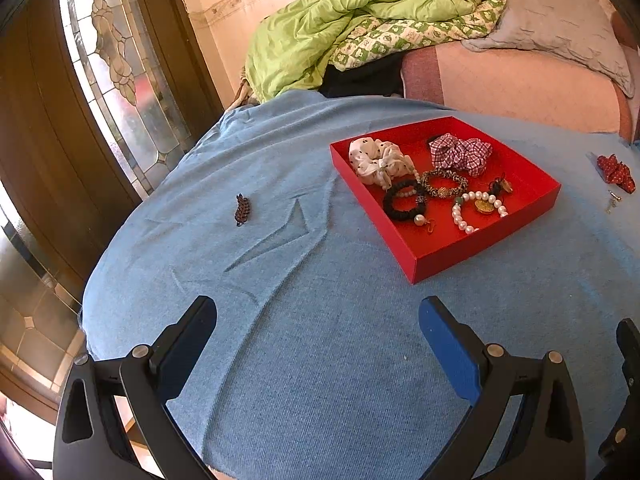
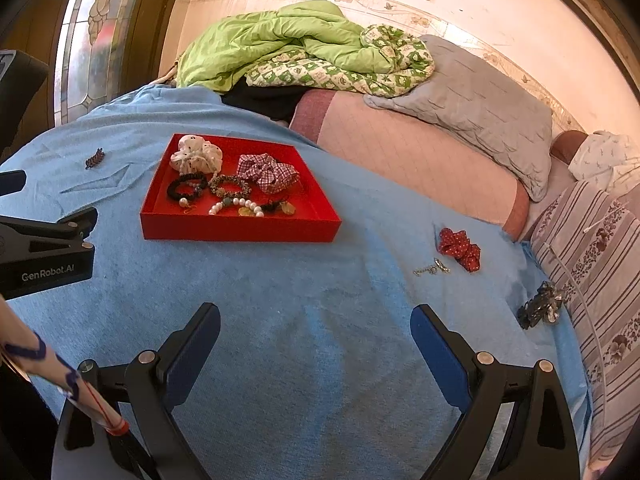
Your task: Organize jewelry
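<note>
I am holding my left gripper (image 1: 318,320) and right gripper (image 2: 316,326) wide open and empty above the blue cloth (image 2: 320,300); the red tray (image 2: 240,232) is holding scrunchies and bracelets, a red scrunchie (image 2: 460,249) lying apart.

Matt red tray (image 2: 240,230); rough blue cloth (image 2: 320,340); glossy pearl bracelet (image 1: 478,210); fabric scrunchies.
</note>
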